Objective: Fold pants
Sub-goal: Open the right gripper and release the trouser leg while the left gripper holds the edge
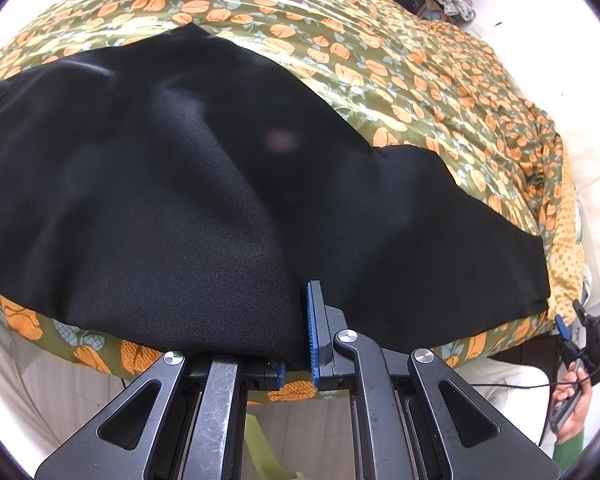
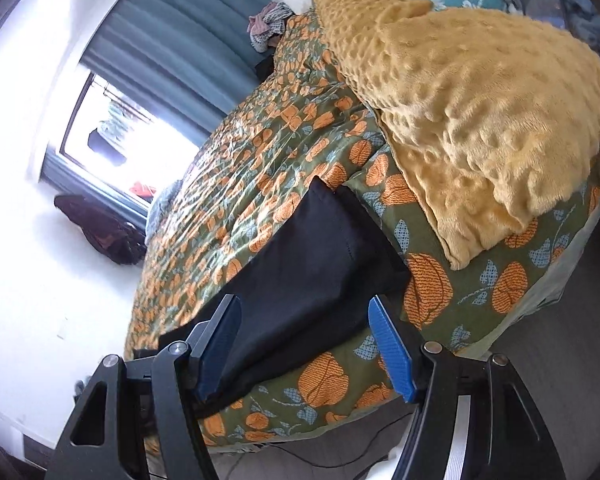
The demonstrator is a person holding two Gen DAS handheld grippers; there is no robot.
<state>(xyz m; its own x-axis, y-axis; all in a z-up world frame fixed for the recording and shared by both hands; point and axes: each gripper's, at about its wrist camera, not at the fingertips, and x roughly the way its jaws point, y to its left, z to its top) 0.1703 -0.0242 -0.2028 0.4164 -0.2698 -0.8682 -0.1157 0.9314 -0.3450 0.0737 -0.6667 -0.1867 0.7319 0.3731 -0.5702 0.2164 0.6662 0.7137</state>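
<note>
Black pants (image 1: 160,180) lie spread across a bed covered in an olive bedspread with orange flowers (image 1: 380,60). My left gripper (image 1: 300,332) is shut on the pants' near edge; the fabric drapes over and hides its left finger, and the right blue pad (image 1: 314,332) shows. In the right wrist view the leg end of the pants (image 2: 308,264) lies at the bed's near edge. My right gripper (image 2: 304,308) stands open astride it, its blue pads clear of the cloth. In the left wrist view the right gripper (image 1: 570,318) is at the far right, held by a hand.
A dimpled yellow blanket (image 2: 480,100) is heaped on the bedspread (image 2: 260,160) just right of the leg end. A pile of clothes (image 1: 448,0) sits at the bed's far corner by teal curtains (image 2: 172,40). A dark bag (image 2: 100,228) lies on the floor beyond.
</note>
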